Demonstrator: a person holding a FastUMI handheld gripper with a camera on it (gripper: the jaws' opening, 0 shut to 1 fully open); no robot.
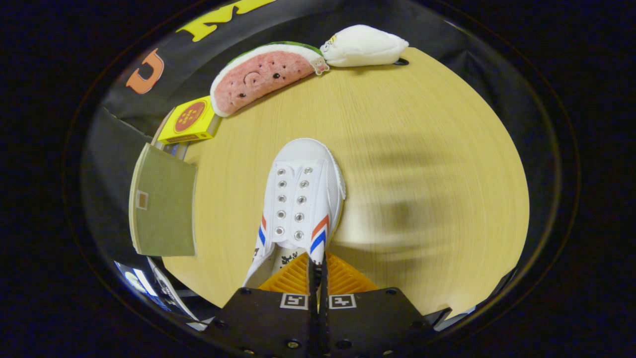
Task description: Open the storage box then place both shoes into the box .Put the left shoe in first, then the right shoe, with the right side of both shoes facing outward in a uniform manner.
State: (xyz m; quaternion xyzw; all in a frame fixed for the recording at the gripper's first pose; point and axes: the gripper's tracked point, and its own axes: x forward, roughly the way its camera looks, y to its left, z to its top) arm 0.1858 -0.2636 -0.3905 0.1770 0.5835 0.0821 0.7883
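- A white shoe (300,199) with red and blue stripes on its sides is right at the gripper (316,271), with its toe pointing away from the fingers.
- The two fingers are pressed close together, and the side wall of the shoe by its opening is pinched between them.
- The shoe looks lifted over the round wooden table (422,149). A soft, blurry shadow lies on the table next to the shoe.
- The shoe has two rows of little metal holes and no laces.
- A flat green panel (164,206) sits off to one side of the shoe, at the table's edge. I cannot tell if it is part of the storage box.
- Past the panel is a small yellow box (191,121) with a red circle on top.
- Just beside the yellow box lies a soft toy shaped like a watermelon slice (263,74), pink with a white and green rim.
- Next to the watermelon toy, at the far edge of the table, lies a white soft toy (365,46). The two toys look like they touch.
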